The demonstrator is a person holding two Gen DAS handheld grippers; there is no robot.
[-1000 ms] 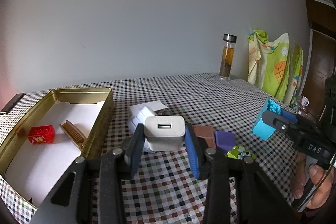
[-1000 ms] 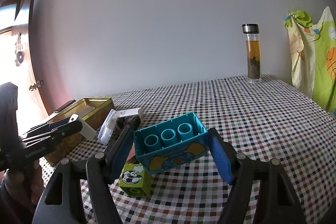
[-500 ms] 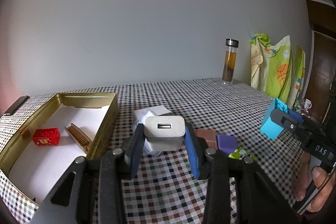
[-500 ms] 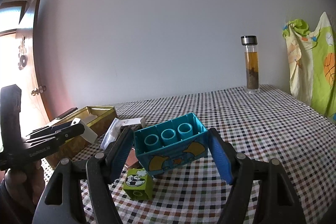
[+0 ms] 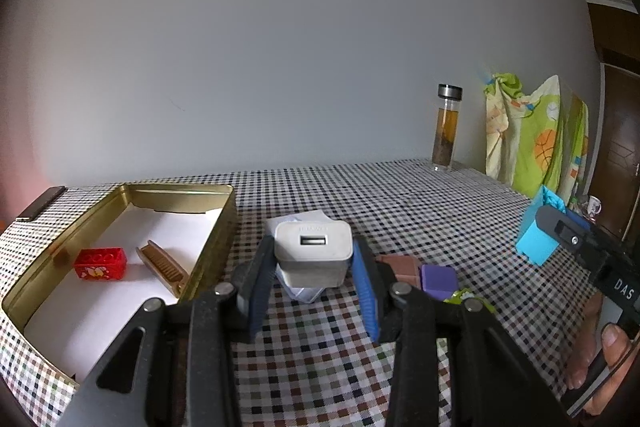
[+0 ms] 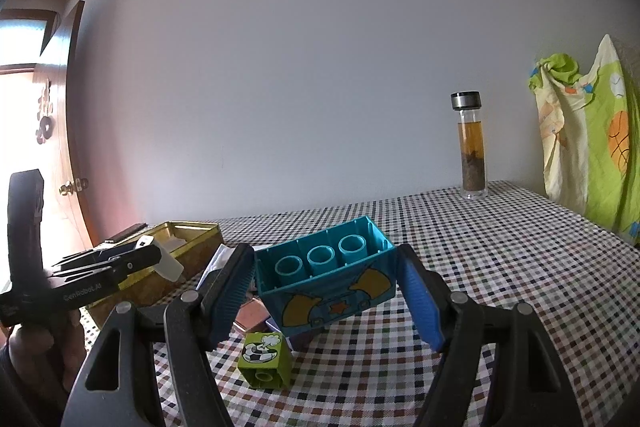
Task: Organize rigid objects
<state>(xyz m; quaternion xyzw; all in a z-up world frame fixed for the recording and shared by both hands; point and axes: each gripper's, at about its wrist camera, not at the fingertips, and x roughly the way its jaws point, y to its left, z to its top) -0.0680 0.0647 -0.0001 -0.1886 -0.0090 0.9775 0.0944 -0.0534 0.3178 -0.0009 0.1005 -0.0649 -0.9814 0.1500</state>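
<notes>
Centre frame in the left view, a white USB charger [image 5: 313,253], port facing us, sits clamped in the left gripper [image 5: 314,283], jaws narrow. In the right view's centre, the right gripper [image 6: 326,291] holds a teal toy brick [image 6: 326,281], hollow underside up, jaws spread wide, above the checked tablecloth [image 6: 500,267].

Checked multicolour tablecloth [image 5: 400,211]; gold tin [image 5: 208,247]; red brick [image 5: 100,263]; white charger [image 5: 314,253]; teal block [image 6: 326,275]; lime-green cube [image 6: 264,359]

Each hand-held tool, left [image 5: 314,291] and right [image 6: 326,297], has black arms, silver screws, ribbed blue pads [image 6: 418,297] and white lettering.
</notes>
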